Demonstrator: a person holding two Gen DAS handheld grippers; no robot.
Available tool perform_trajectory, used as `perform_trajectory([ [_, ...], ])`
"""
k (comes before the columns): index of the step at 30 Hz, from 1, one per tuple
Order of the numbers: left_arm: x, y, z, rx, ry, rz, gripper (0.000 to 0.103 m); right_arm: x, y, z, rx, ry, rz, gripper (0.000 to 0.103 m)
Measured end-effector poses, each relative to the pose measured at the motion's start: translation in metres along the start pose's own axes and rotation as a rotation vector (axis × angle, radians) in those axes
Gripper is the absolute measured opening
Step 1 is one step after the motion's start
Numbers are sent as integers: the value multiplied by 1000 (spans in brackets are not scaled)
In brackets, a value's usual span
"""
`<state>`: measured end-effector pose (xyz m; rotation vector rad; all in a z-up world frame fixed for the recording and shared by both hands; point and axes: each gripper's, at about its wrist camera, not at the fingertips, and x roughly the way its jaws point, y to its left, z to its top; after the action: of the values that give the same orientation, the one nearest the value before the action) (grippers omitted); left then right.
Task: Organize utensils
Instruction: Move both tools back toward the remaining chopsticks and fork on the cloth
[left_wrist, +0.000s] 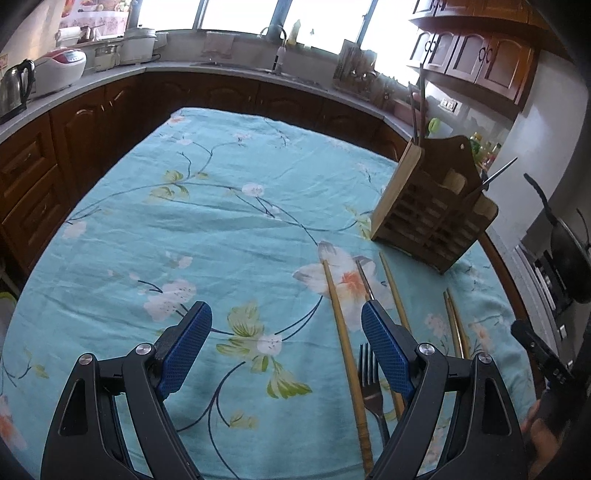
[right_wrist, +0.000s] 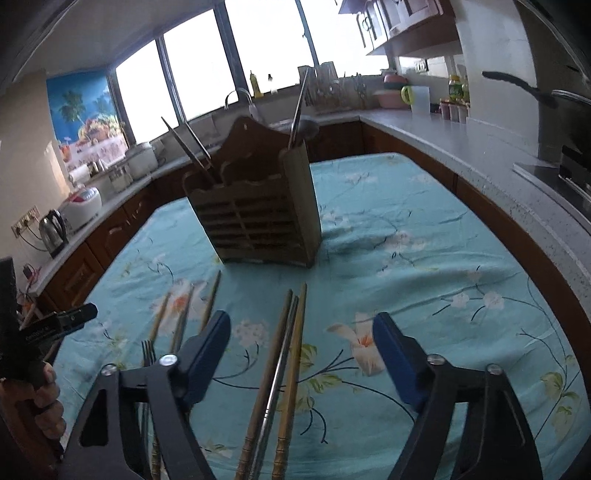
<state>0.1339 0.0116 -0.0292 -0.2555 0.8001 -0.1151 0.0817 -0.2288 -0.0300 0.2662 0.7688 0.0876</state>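
A wooden utensil holder stands on the floral tablecloth, with a few chopsticks and a metal utensil standing in it; it also shows in the right wrist view. Loose wooden chopsticks and a metal fork lie in front of it. My left gripper is open and empty above the cloth, its right finger over the utensils. My right gripper is open, with two wooden chopsticks and a metal chopstick lying on the cloth between its fingers. The fork lies to its left.
Dark wooden cabinets and a grey counter run around the table. A kettle and rice cooker stand at the left, a sink at the back, and a stove with a black pan at the right.
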Motion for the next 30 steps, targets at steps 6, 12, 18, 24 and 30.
perform_trajectory([
  [6, 17, -10, 4, 37, 52, 2, 85, 30, 1, 5, -17, 99, -8, 55],
  [12, 40, -23, 11, 86, 109, 9, 77, 60, 4, 3, -51, 196, -26, 32],
  [18, 64, -28, 16, 108, 156, 19, 67, 78, 5, -3, -80, 258, -33, 21],
  [24, 91, -36, 18, 143, 213, 14, 55, 89, 2, 8, -87, 268, -46, 17],
  [30, 102, -53, 21, 243, 197, 57, 42, 108, -2, 23, -90, 274, -46, 17],
])
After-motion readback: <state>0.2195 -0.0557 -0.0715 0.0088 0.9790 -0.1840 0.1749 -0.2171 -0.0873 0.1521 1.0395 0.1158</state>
